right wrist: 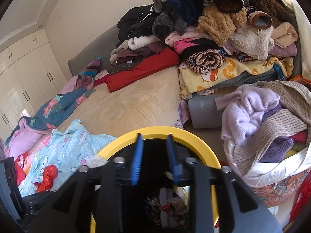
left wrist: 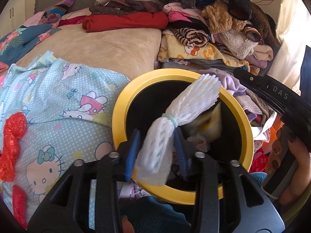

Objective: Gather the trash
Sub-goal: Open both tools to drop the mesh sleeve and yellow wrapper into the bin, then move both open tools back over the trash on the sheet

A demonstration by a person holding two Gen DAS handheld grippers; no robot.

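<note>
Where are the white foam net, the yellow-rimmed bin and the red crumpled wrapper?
white foam net (left wrist: 165, 134): left wrist view, just below its green band.
yellow-rimmed bin (left wrist: 118, 114): left wrist view, left side of rim.
red crumpled wrapper (left wrist: 13, 136): left wrist view, its middle.

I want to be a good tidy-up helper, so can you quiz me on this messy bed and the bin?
1. True or false: the bin has a yellow rim.
2. What sits between the fingers of the left gripper? A) a white net B) a spoon C) a shoe
3. Fill in: the right gripper has ____ between its fingers.

Key: 1 true; 2 A; 3 nothing.
</note>
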